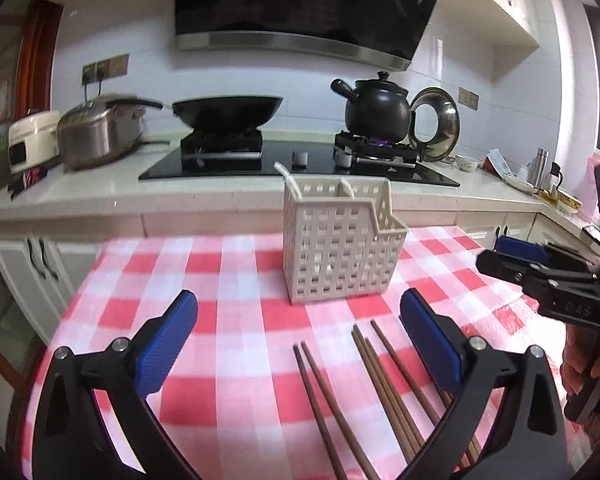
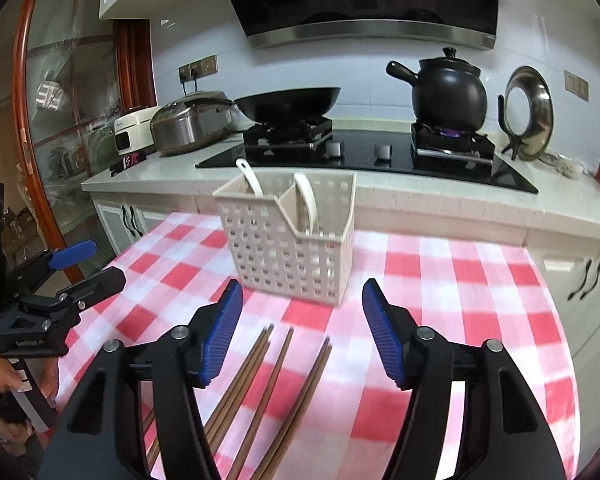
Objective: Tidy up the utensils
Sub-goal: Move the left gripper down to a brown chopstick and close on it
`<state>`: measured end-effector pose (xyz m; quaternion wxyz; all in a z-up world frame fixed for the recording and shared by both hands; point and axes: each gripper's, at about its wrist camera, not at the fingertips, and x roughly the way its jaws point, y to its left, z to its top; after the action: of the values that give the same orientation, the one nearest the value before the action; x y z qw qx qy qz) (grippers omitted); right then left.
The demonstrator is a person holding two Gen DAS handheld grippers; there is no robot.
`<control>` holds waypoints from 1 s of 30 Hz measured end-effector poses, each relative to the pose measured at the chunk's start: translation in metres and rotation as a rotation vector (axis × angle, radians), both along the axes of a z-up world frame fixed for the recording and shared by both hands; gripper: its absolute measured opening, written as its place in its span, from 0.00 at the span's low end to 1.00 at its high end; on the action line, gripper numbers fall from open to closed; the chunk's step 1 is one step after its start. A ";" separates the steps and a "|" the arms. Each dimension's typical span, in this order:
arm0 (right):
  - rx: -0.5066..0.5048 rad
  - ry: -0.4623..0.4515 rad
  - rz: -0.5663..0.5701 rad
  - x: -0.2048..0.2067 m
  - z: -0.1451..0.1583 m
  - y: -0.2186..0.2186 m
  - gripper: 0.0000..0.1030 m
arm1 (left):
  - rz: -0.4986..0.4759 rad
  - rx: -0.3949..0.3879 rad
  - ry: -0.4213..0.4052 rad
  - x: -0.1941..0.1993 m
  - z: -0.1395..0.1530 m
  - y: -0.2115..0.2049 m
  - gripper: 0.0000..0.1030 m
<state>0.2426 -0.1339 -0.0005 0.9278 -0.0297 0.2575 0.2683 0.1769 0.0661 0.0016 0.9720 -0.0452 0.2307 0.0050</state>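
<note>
A cream perforated utensil basket (image 1: 340, 248) stands on the red-and-white checked tablecloth (image 1: 240, 280); it also shows in the right wrist view (image 2: 288, 240). Two white spoons (image 2: 306, 200) stand in it, one in each compartment. Several brown wooden chopsticks (image 1: 376, 384) lie on the cloth in front of the basket, also in the right wrist view (image 2: 276, 380). My left gripper (image 1: 300, 344) is open and empty, above the chopsticks. My right gripper (image 2: 302, 332) is open and empty, over the chopsticks just short of the basket. Each gripper shows in the other's view: the right gripper (image 1: 512, 264), the left gripper (image 2: 88, 264).
Behind the table runs a white counter (image 2: 420, 200) with a black hob. On it are a wok (image 2: 288, 104), a black clay pot (image 2: 448, 92) over a lit burner, a steel pot (image 2: 188, 120) and a lid on a rack (image 2: 528, 112).
</note>
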 end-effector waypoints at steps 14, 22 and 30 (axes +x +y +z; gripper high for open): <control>0.024 0.134 -0.059 -0.024 -0.053 -0.025 0.60 | 0.047 -0.037 0.118 -0.015 -0.045 -0.002 0.95; 0.016 0.170 -0.048 -0.031 -0.071 -0.025 0.60 | 0.087 -0.052 0.215 0.001 -0.069 0.003 0.94; 0.034 0.192 -0.023 -0.027 -0.076 -0.025 0.60 | 0.103 -0.007 0.298 0.025 -0.088 -0.004 0.70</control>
<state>0.2156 -0.1589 -0.0760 0.9022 0.0149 0.3410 0.2636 0.2022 0.0616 -0.0860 0.9253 -0.0589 0.3698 0.0606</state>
